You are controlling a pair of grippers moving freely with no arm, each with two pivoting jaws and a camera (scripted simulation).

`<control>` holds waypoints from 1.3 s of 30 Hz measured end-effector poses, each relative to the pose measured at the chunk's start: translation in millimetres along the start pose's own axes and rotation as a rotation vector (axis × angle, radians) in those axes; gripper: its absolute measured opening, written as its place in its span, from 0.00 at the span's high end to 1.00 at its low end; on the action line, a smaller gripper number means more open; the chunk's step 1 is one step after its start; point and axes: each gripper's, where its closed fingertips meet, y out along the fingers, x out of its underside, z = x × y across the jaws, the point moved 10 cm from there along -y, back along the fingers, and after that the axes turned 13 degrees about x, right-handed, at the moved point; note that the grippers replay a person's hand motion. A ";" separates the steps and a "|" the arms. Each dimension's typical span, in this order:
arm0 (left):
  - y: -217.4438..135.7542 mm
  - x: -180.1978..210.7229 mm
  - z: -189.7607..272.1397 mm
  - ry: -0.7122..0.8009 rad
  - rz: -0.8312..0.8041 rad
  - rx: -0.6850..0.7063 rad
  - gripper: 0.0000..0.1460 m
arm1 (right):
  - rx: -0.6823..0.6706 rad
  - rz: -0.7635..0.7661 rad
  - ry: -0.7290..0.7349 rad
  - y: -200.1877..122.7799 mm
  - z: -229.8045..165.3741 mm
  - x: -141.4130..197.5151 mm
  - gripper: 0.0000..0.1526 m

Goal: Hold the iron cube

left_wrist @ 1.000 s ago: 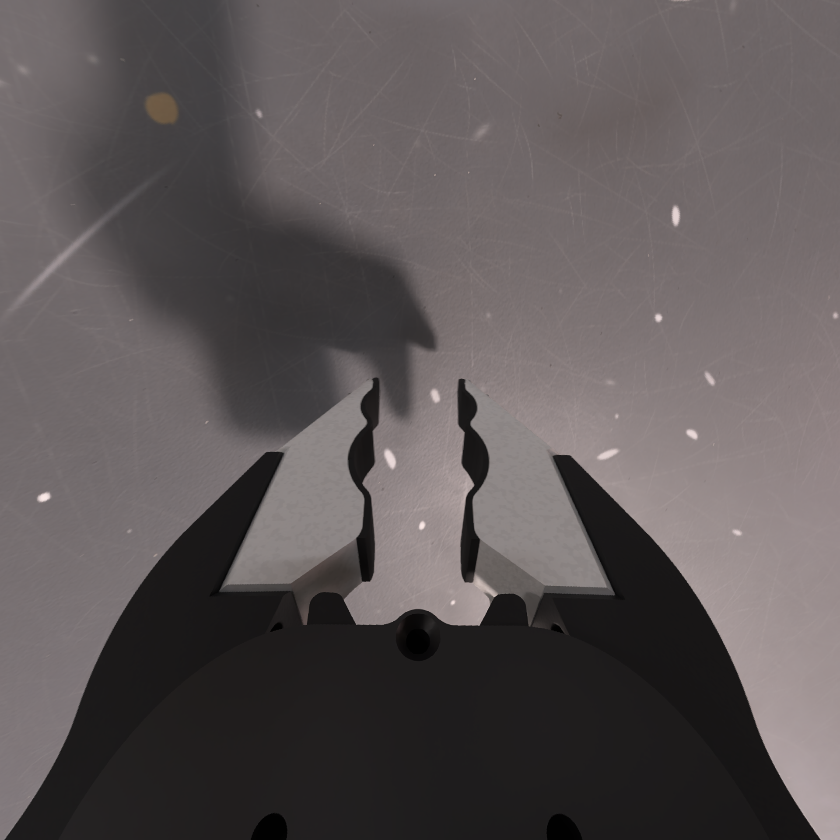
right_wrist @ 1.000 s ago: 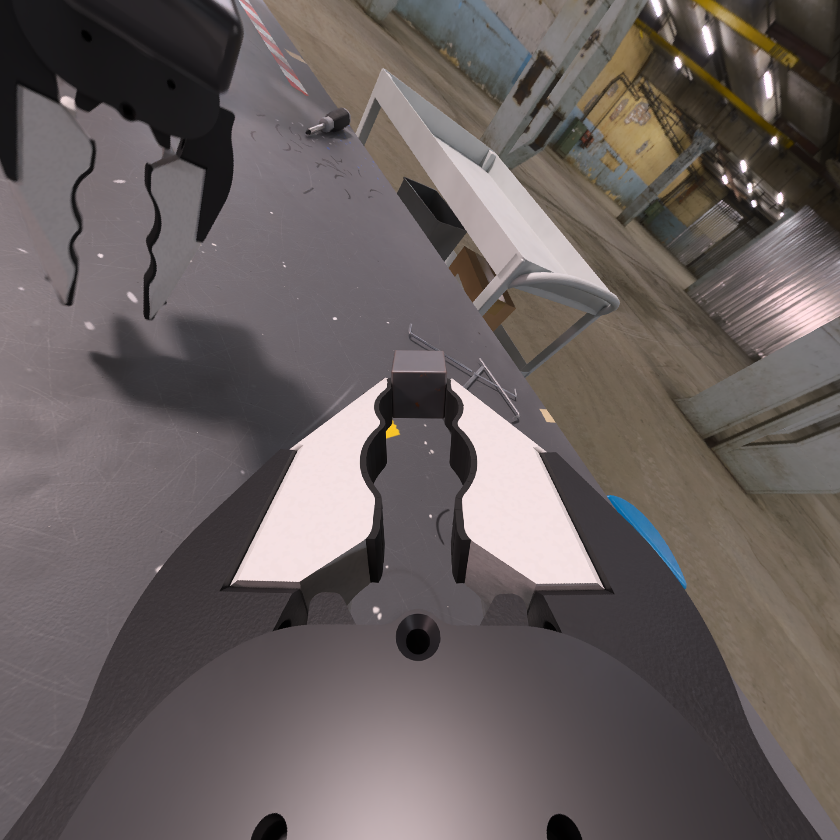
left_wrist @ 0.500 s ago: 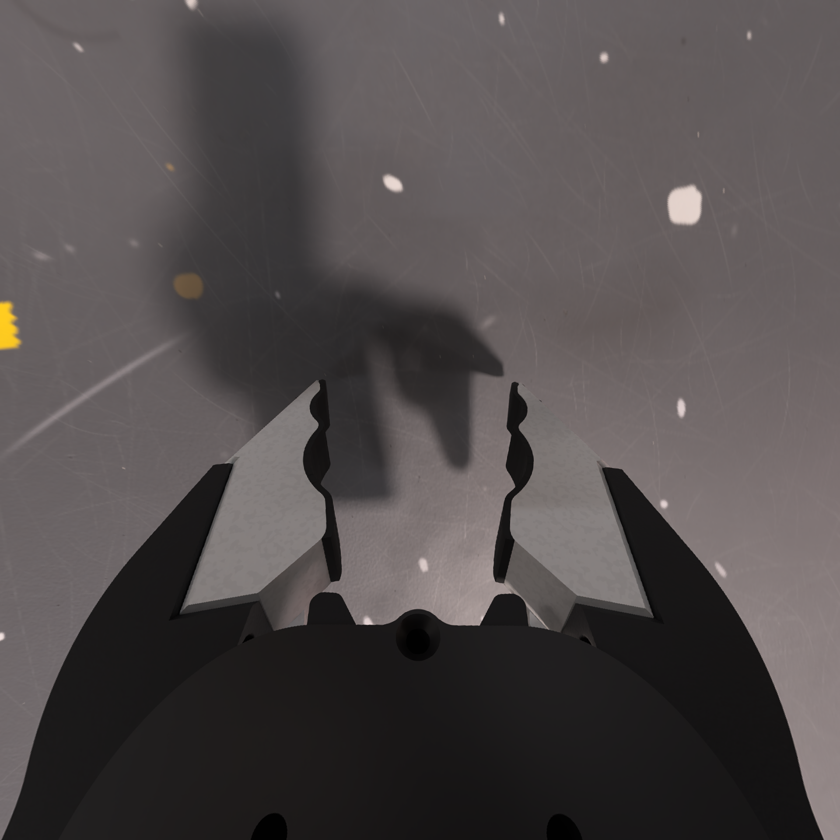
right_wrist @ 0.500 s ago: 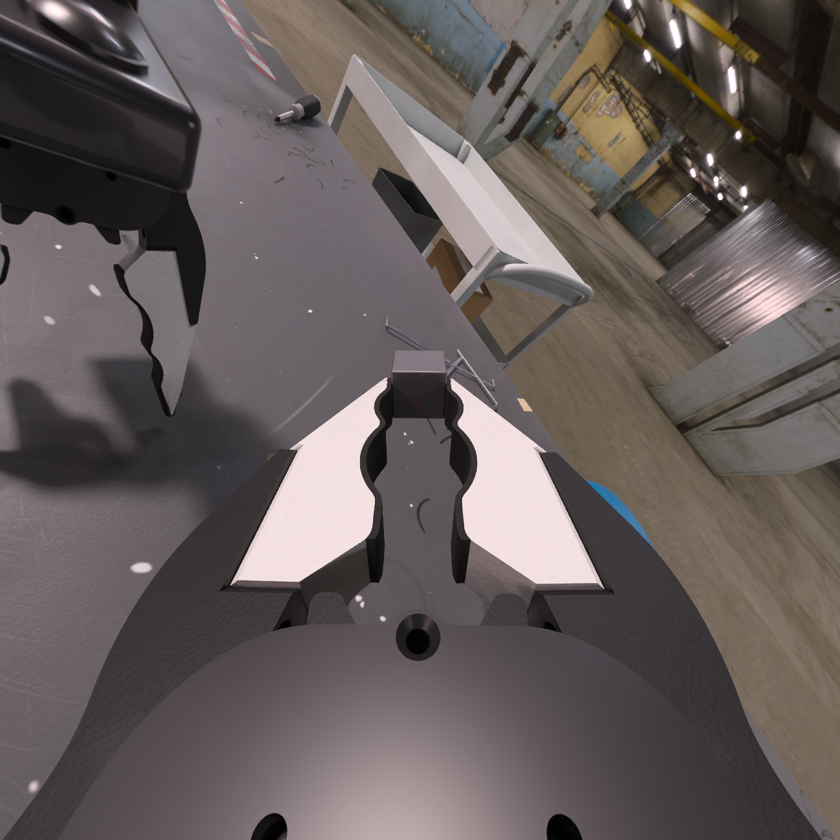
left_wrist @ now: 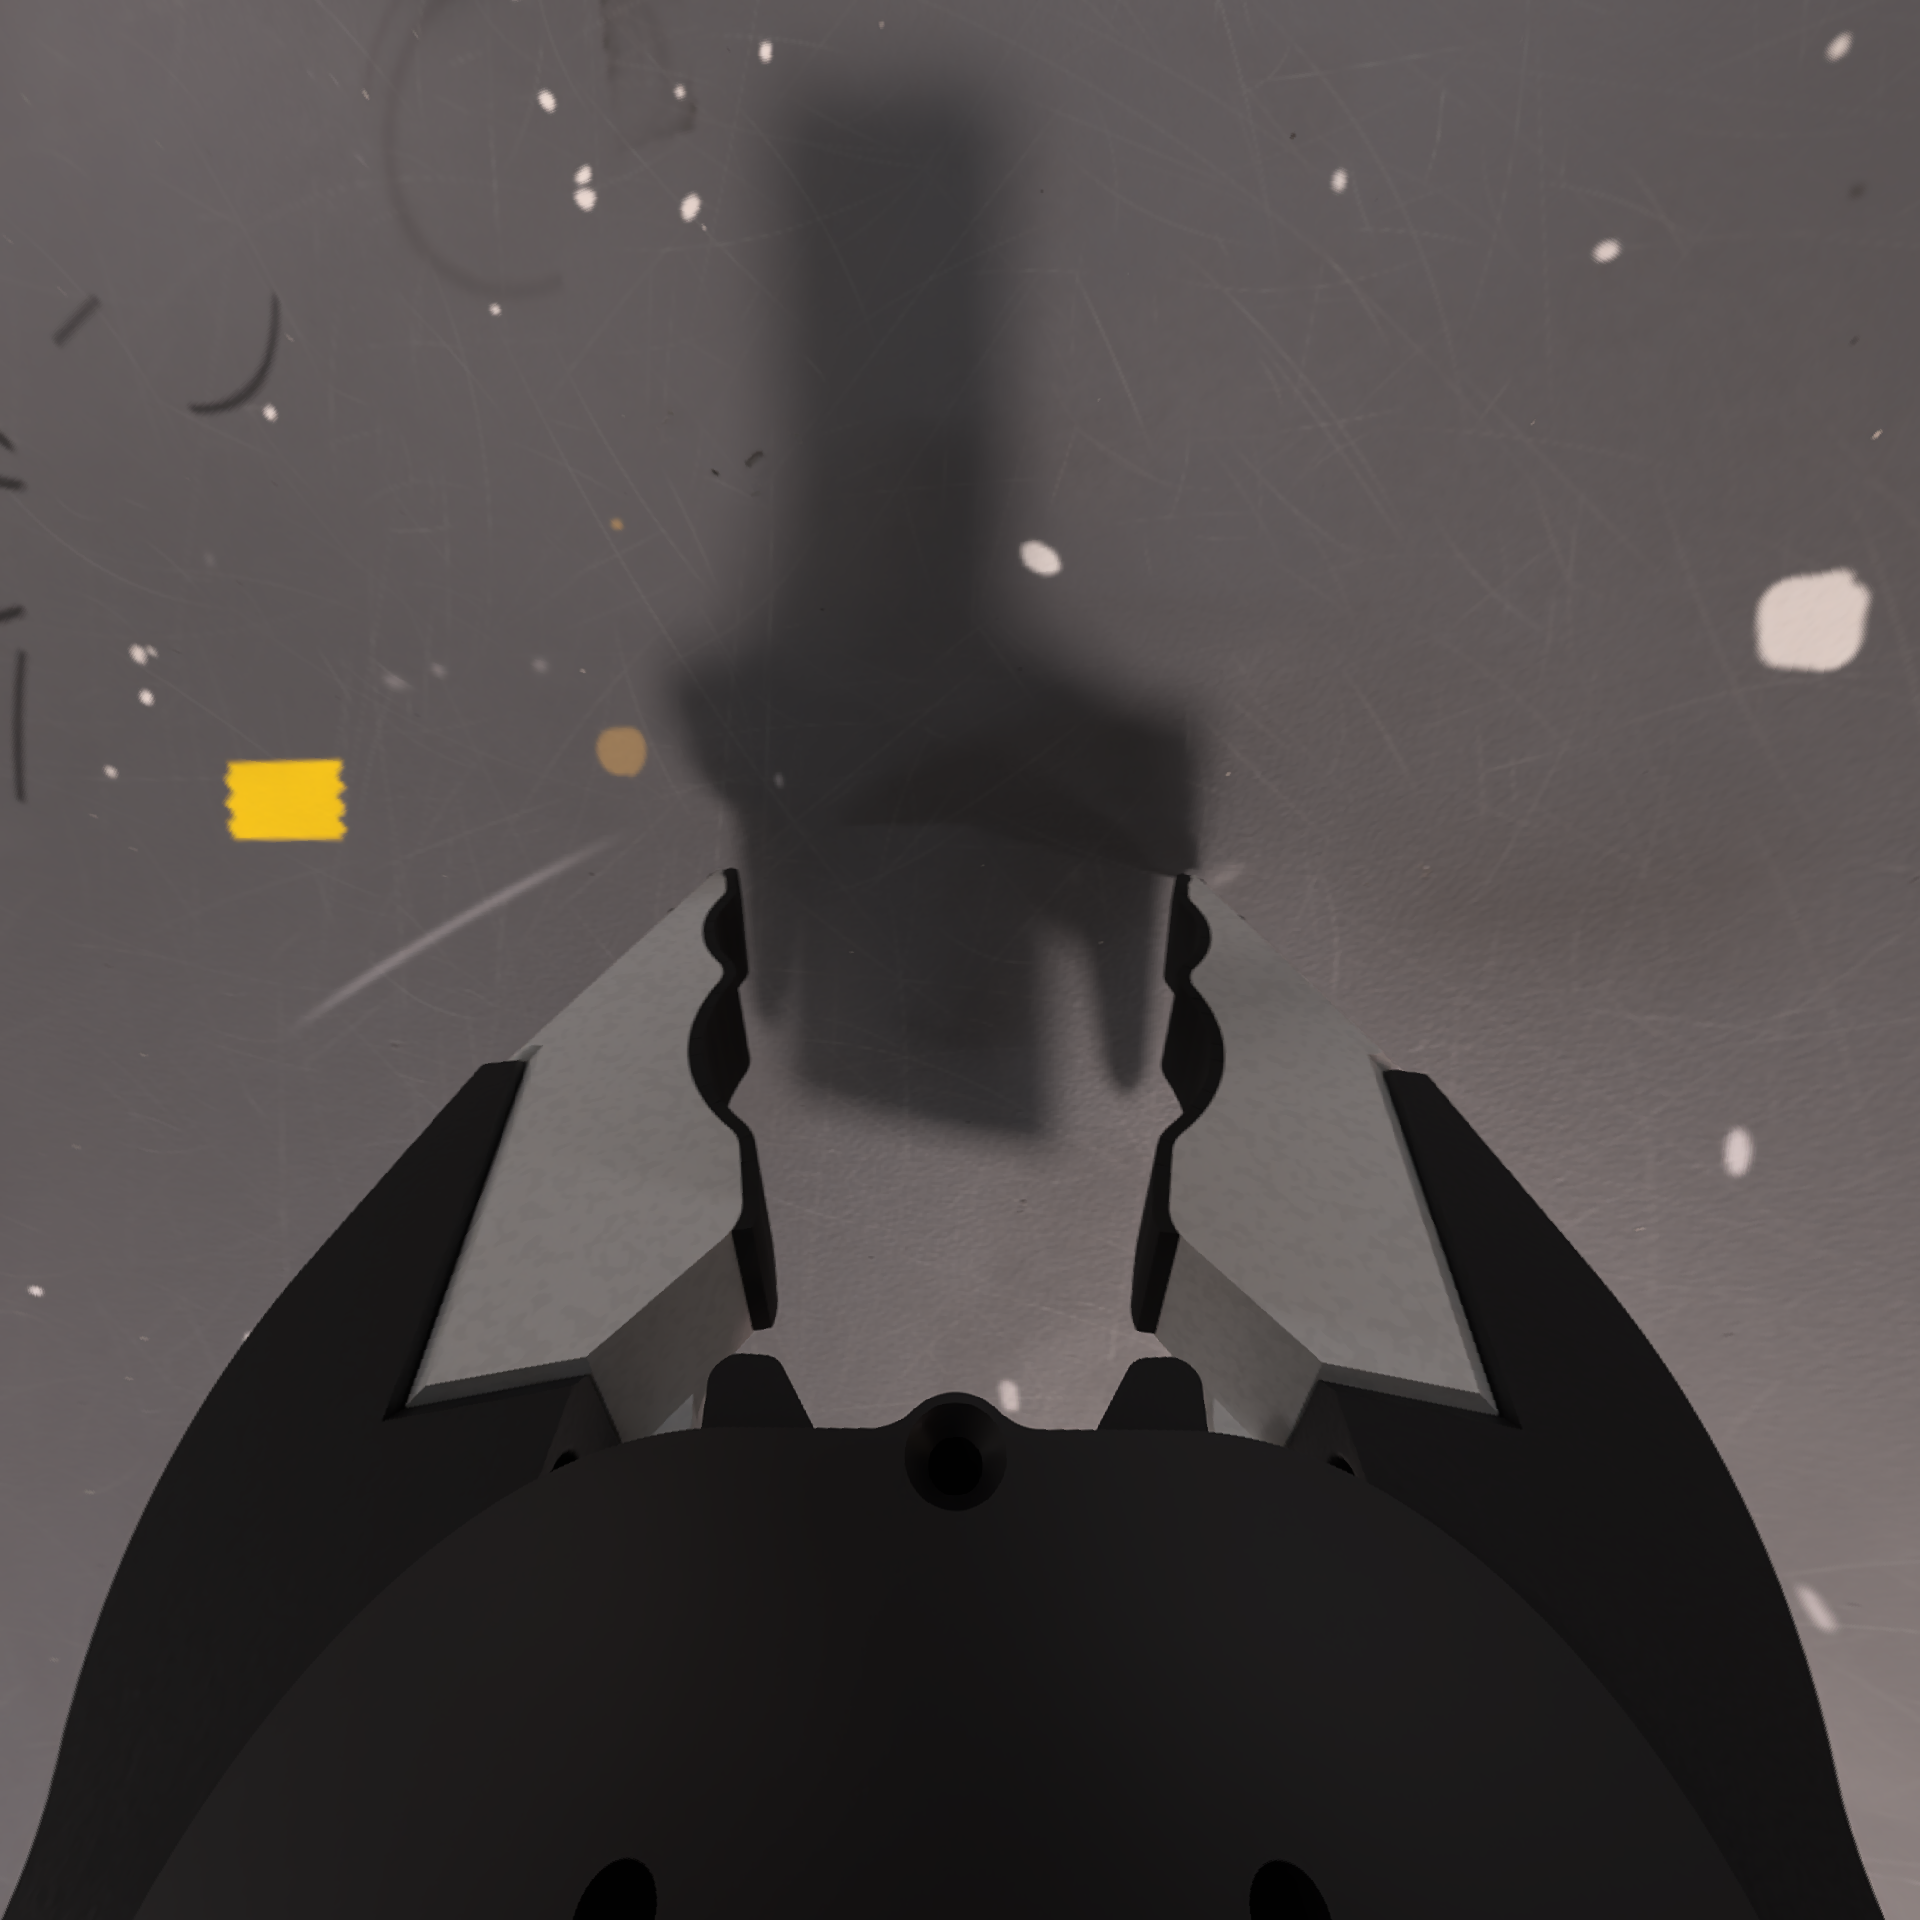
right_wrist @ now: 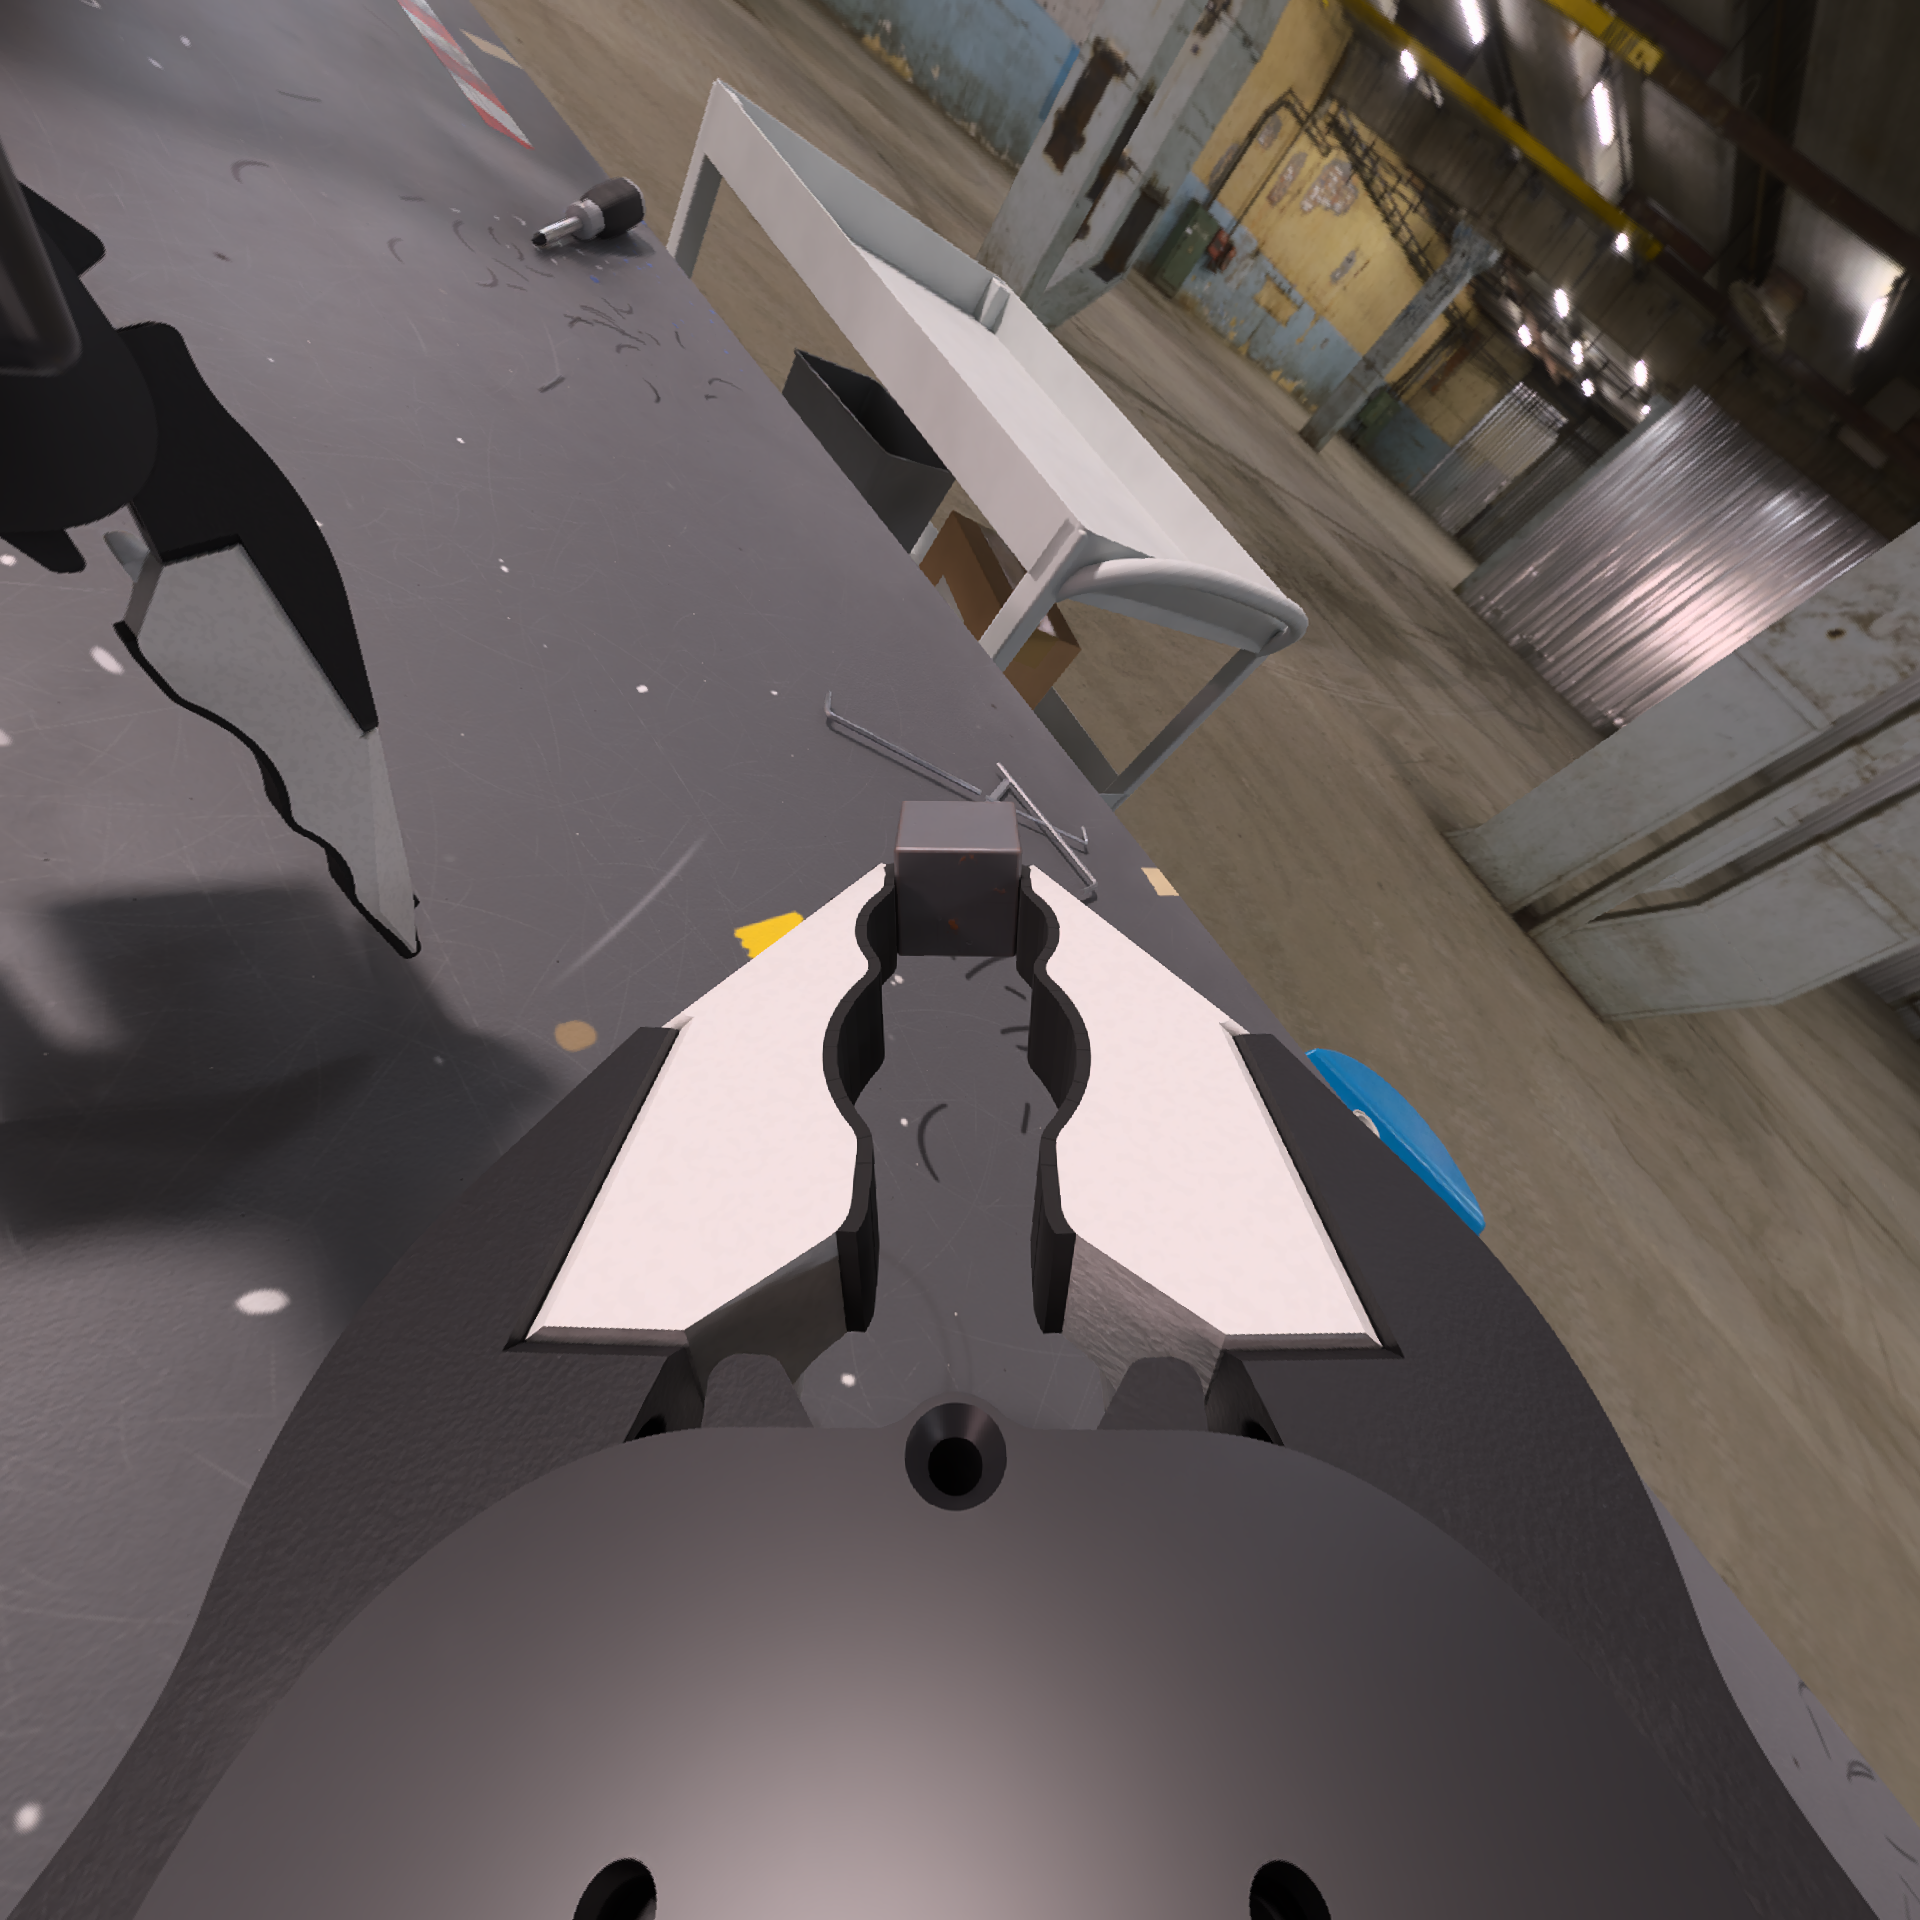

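Observation:
The iron cube [right_wrist: 956, 883] is a small dark grey block held between the tips of my right gripper [right_wrist: 956, 902], which is shut on it above the dark table. My left gripper [left_wrist: 954, 883] is open and empty, pointing down at the bare grey tabletop [left_wrist: 1455, 935], with its own shadow between the fingers. One finger of the left gripper also shows at the left of the right wrist view [right_wrist: 281, 727], apart from the cube. The cube does not show in the left wrist view.
A yellow tape piece [left_wrist: 284, 798] lies on the table left of the left gripper. Thin metal hex keys [right_wrist: 935, 758] and a small black-handled tool [right_wrist: 587, 213] lie near the table's right edge. A white bench [right_wrist: 987, 416] stands on the floor beyond.
My left gripper has opened wider and shifted over the tabletop, bringing the yellow tape into view. In the right wrist view it slid left and tilted. My right gripper keeps the cube.

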 end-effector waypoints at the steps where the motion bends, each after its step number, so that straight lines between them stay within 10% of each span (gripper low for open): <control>1: -0.7 1.8 -1.7 0.022 0.007 -0.008 0.48 | 0.001 0.000 0.002 0.1 0.2 0.2 0.86; 5: -4.8 13.6 -4.8 0.169 0.011 0.034 0.72 | 0.003 0.001 0.003 -0.2 0.8 0.4 0.86; 11: -30.5 46.2 -6.6 0.410 -0.039 0.222 0.75 | -0.005 0.009 0.013 0.0 0.6 0.8 0.86; 28: -51.2 63.2 -36.2 -0.173 0.091 0.217 0.65 | -0.011 0.000 0.004 1.8 -2.1 2.5 0.86; 39: -35.9 65.6 -12.8 -0.086 -0.120 -0.032 0.86 | -0.026 0.029 -0.004 1.4 -6.1 -0.8 0.86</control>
